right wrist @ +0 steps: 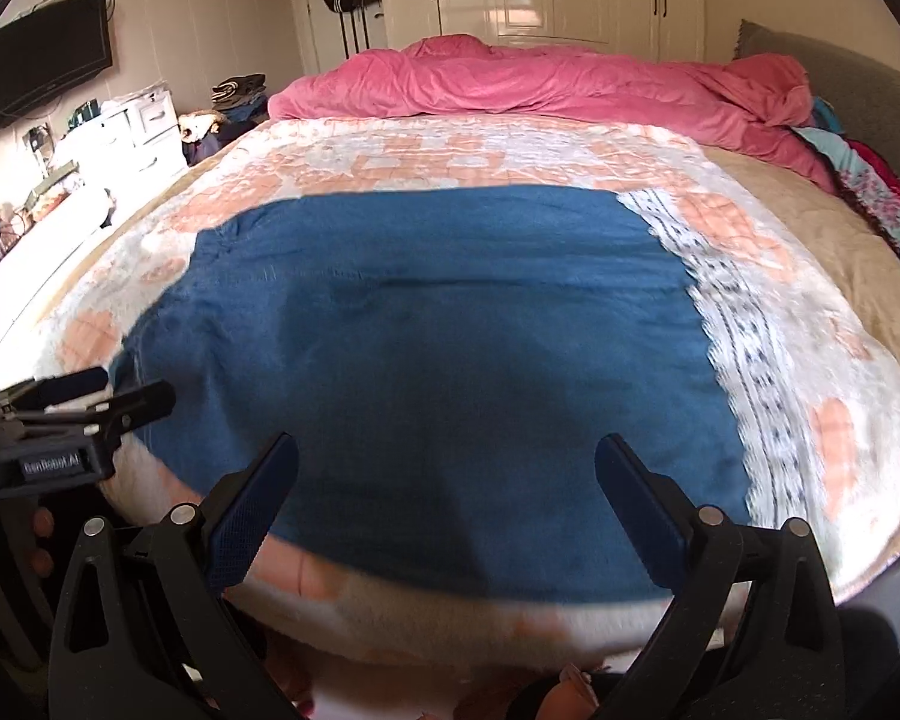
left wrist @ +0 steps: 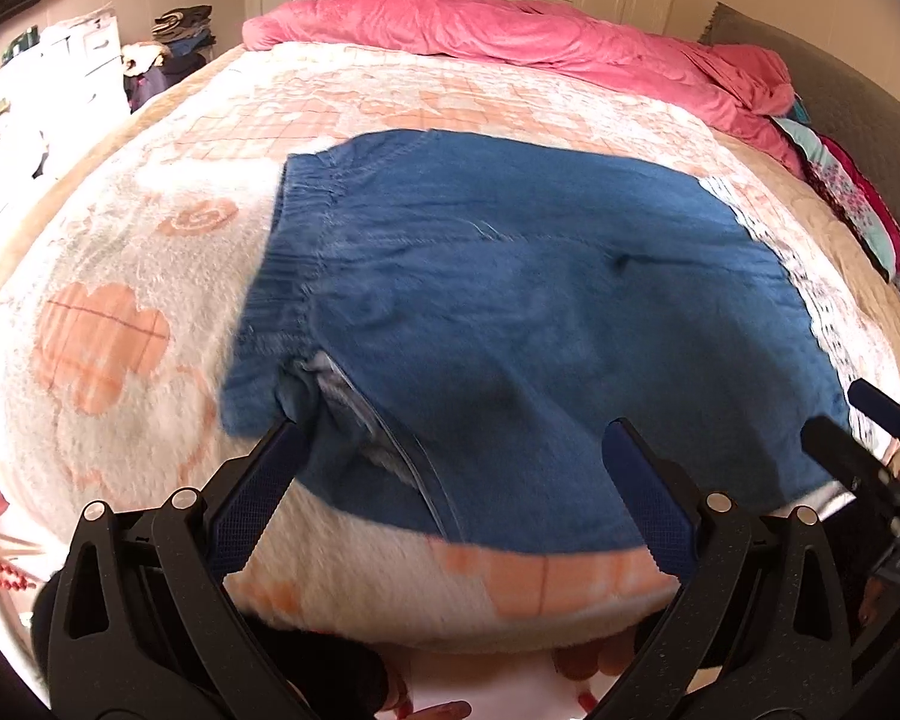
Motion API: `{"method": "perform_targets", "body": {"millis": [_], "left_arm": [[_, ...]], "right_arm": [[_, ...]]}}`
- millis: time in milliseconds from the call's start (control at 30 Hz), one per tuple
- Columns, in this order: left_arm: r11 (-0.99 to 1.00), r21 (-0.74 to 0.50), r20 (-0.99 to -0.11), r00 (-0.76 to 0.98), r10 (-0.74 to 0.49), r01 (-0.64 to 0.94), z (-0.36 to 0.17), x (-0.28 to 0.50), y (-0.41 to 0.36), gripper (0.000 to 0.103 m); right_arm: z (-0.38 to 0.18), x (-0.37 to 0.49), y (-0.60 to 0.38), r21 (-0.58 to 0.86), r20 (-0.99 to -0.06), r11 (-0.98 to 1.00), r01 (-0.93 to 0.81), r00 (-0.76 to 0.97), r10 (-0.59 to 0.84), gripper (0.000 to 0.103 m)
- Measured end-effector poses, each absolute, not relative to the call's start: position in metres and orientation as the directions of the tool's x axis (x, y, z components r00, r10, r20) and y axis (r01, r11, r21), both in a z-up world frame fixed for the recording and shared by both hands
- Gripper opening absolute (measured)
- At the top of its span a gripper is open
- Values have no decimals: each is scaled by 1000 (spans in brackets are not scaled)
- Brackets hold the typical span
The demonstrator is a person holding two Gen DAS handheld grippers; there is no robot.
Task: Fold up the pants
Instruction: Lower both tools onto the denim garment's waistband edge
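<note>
Blue pants [left wrist: 510,300] lie flat on the bed, elastic waistband to the left, white patterned cuff [left wrist: 810,288] to the right. My left gripper [left wrist: 456,438] is open and empty, just above the pants' near edge by the waistband. My right gripper [right wrist: 447,450] is open and empty over the near edge of the pants [right wrist: 438,330], toward the patterned cuff [right wrist: 750,372]. The left gripper also shows in the right wrist view [right wrist: 120,390], and the right gripper in the left wrist view [left wrist: 852,414].
The pants rest on a fluffy white and orange blanket [left wrist: 120,312] over the bed. A pink duvet [right wrist: 540,84] is bunched at the far side. Colourful clothes [right wrist: 870,180] lie at the right by a grey headboard [right wrist: 858,72]. White drawers [right wrist: 144,120] and a TV [right wrist: 42,72] stand left.
</note>
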State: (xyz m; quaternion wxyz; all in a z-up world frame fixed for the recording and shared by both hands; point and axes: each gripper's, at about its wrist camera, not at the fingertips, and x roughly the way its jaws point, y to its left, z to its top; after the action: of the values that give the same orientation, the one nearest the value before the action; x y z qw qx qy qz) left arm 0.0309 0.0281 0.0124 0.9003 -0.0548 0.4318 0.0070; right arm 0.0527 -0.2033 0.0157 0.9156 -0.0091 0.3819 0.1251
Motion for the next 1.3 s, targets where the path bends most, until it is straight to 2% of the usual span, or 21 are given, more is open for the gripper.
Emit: {"method": "perform_targets", "body": {"millis": [200,333,433,867,1100,1300], "left_arm": [[992,-95,-788,615,-24,-84,16,63,51,94],[987,-108,-787,617,-13,-117,21,86,71,94],[980,-141,-793,608,-25,-143,21,102,88,94],[969,-105,-810,585,48,-224,6,175,146,94],[987,-85,-820,572,7,-133,-8,208,148,94],[992,-98,-789,613,-31,-76,-9,226,151,94]], "right_arm": [[28,100,-178,54,-713,949,-311,653,255,99],[33,135,-161,100,-722,927,-363,614,318,99],[35,157,-149,81,-722,923,-377,616,315,99],[26,232,-116,16,-758,902,-431,583,292,99],[14,280,-99,-47,-783,879,-475,564,263,99],[-1,317,-81,-73,-825,852,-518,512,241,99]]}}
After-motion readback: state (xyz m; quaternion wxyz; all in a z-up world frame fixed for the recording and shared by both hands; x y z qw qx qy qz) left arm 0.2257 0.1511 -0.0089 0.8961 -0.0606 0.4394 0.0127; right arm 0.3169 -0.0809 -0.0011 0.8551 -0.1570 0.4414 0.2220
